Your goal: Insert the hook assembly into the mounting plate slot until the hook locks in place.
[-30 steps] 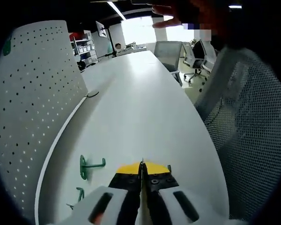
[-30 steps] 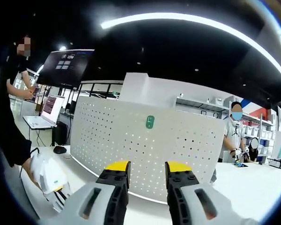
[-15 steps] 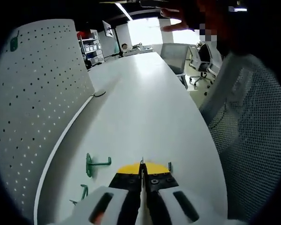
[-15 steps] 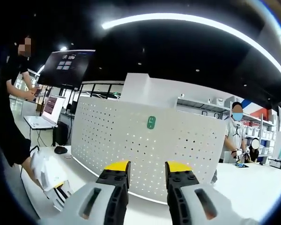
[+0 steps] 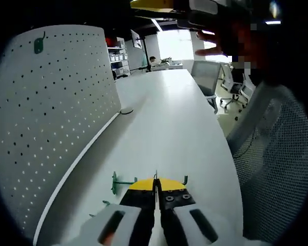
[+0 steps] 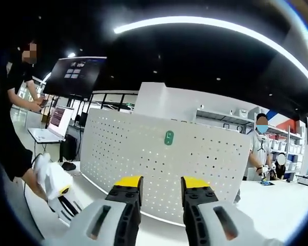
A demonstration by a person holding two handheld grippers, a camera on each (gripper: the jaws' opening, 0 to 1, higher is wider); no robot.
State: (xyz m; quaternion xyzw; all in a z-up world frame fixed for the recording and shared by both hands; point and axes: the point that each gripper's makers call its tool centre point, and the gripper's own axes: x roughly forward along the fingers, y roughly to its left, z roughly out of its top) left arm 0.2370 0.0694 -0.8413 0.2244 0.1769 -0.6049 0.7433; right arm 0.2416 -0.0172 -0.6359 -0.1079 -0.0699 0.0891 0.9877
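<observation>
green hook (image 5: 122, 181) beside closed left gripper (image 5: 155, 185) (pegboard (image 5: 51, 107) alongside)

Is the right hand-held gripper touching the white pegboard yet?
Apart. In the right gripper view the open right hand-held gripper hangs short of the pegboard, tabletop visible between.

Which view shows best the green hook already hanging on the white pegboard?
The right gripper view: the mounted green hook faces the camera, central on the pegboard. In the left gripper view it is small, seen obliquely near the board's top edge.
</observation>
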